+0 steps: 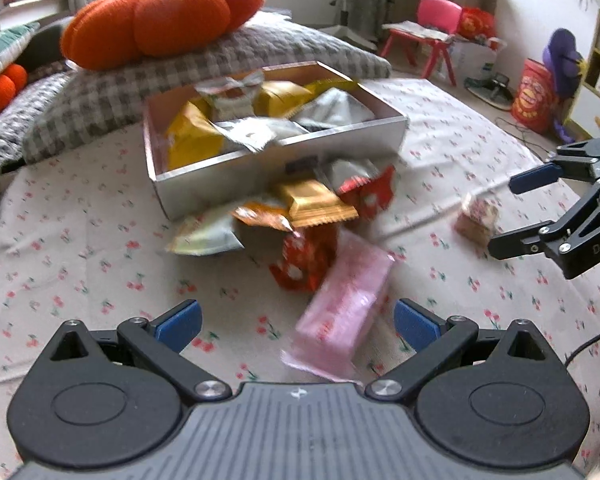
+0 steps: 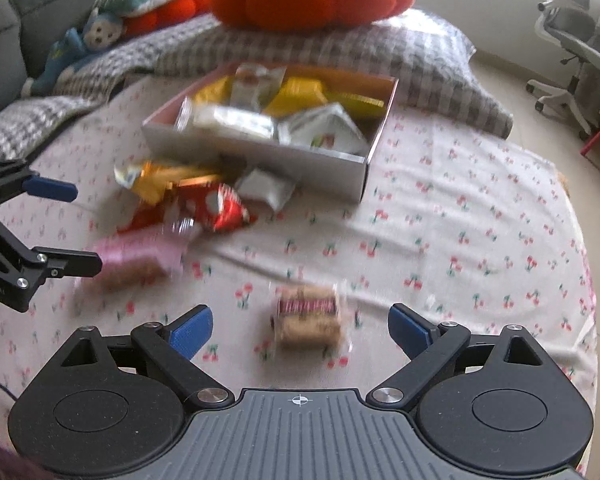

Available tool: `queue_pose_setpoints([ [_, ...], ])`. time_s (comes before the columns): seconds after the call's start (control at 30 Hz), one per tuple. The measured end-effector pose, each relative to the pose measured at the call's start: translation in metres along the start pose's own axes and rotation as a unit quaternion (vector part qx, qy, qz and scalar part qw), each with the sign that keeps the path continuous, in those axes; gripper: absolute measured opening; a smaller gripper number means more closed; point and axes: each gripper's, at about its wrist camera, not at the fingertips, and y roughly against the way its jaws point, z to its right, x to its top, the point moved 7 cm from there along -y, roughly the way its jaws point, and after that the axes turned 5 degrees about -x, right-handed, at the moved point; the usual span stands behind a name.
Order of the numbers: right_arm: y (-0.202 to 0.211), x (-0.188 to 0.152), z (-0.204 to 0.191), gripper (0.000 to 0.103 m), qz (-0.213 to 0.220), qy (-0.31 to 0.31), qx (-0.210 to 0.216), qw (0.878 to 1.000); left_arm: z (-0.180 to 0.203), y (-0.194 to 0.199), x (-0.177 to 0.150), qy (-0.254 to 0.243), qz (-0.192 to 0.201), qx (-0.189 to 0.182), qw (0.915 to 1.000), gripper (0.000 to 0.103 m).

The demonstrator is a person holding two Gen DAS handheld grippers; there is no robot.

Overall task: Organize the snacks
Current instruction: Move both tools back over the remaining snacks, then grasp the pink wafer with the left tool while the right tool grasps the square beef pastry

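Pink wrapped snack (image 1: 346, 312) lies blurred between the left tool (image 1: 296, 320) fingers, spread apart

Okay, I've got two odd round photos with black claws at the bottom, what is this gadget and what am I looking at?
They are handheld grippers, one per hand, each carrying a wide-angle camera looking along its two blue-tipped fingers. One photo comes from the left gripper, one from the right gripper. Both are open and hold nothing. On the cherry-print sheet sits a box partly filled with snacks. Loose packets lie before it: a pink packet ahead of the left gripper, a small biscuit pack ahead of the right.
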Motion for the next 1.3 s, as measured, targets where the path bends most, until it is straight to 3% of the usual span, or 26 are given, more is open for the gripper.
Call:
queue_pose_setpoints([
  [0.33,-0.015,-0.026,-0.007,0.096,-0.023,0.033,-0.003,0.999,0.011,-0.017,-0.017,-0.034,-0.024,-0.017,0.9990,0.102],
  [0.53,-0.021,-0.031,-0.001,0.103,-0.009,0.013,0.008,1.000,0.011,-0.020,-0.017,-0.034,-0.018,-0.035,0.9986,0.102],
  [0.97,-0.022,-0.032,0.001,0.103,0.034,0.038,0.030,0.998,0.042,-0.017,-0.016,-0.062,-0.031,-0.089,0.9936,0.084],
  [1.1,-0.022,-0.032,0.000,0.103,0.042,0.036,0.029,0.998,0.046,-0.018,-0.012,-0.055,-0.026,-0.084,0.9946,0.074],
  [1.3,-0.023,-0.029,0.000,0.103,0.037,0.038,0.030,0.998,0.043,-0.023,-0.005,-0.026,-0.014,-0.070,0.9971,0.068],
])
